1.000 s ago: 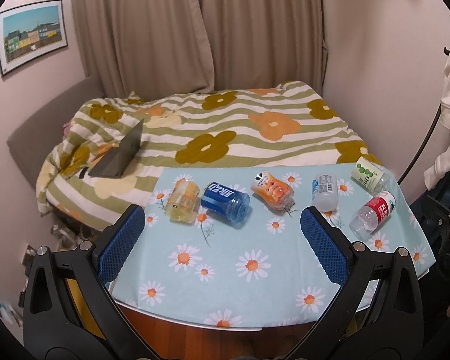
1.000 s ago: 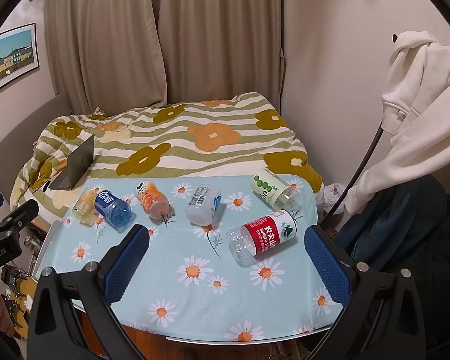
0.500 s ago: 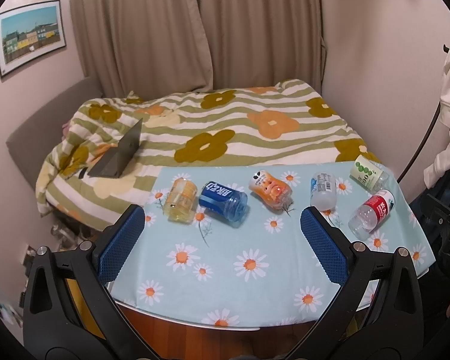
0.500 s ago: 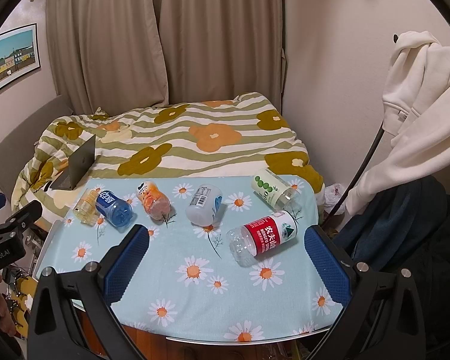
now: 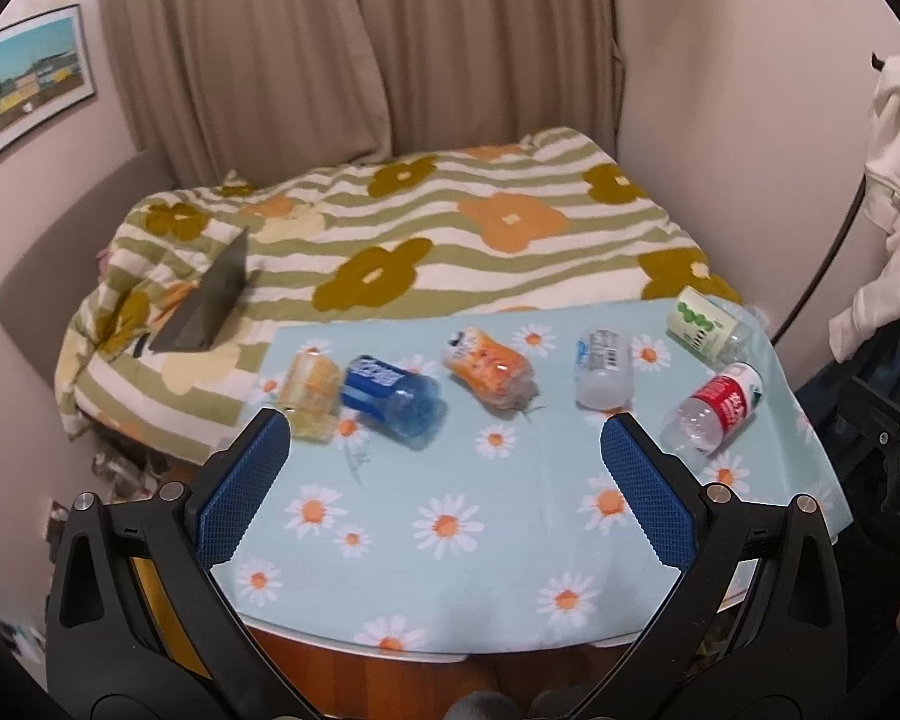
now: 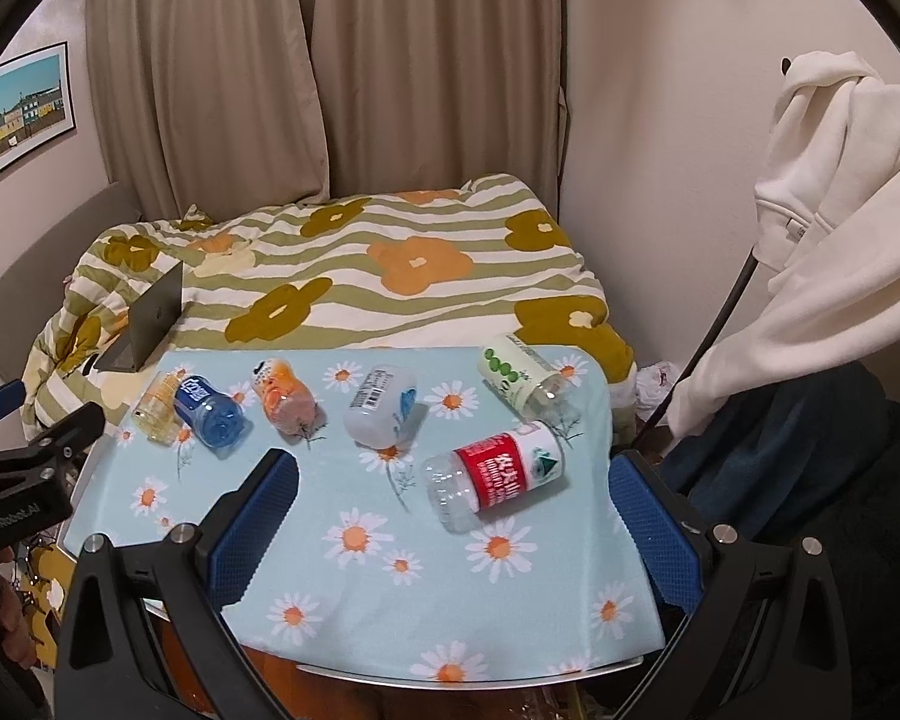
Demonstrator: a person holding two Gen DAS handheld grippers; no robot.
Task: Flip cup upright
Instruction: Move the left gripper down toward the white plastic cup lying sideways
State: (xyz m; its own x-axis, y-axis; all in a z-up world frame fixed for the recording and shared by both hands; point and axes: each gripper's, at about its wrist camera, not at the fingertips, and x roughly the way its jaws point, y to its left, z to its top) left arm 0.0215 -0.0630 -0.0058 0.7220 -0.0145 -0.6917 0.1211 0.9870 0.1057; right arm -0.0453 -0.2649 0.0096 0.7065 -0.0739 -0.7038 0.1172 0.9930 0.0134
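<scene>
Since a second ago my left view has crept a little nearer the table and swung slightly, so the row of cups sits lower and larger; the right view has barely shifted, and nothing on the cloth has moved.

Six cut-down plastic bottle cups lie on their sides on the daisy-print light-blue tablecloth: a pale yellow clear cup at the far left, touching a blue-labelled clear cup, then an orange printed cup, a white-labelled frosted cup, a green-dotted white cup and a red-labelled clear cup nearest the right edge. None is upright yet. Behind them is a green-striped flowered duvet with a grey laptop on it.

My left gripper is spread wide and holds nothing, hovering short of the row; my right gripper is equally wide and empty, with the red-labelled clear cup lying between its blue pads in view, though still ahead of them.

I judge these cups very light, thin-walled and springy, so they will roll or skid on the cloth and buckle under a hard squeeze. I would close gently across the labelled mid-body, where the wall is stiffest and least slick, then rotate the cup onto its closed base.
</scene>
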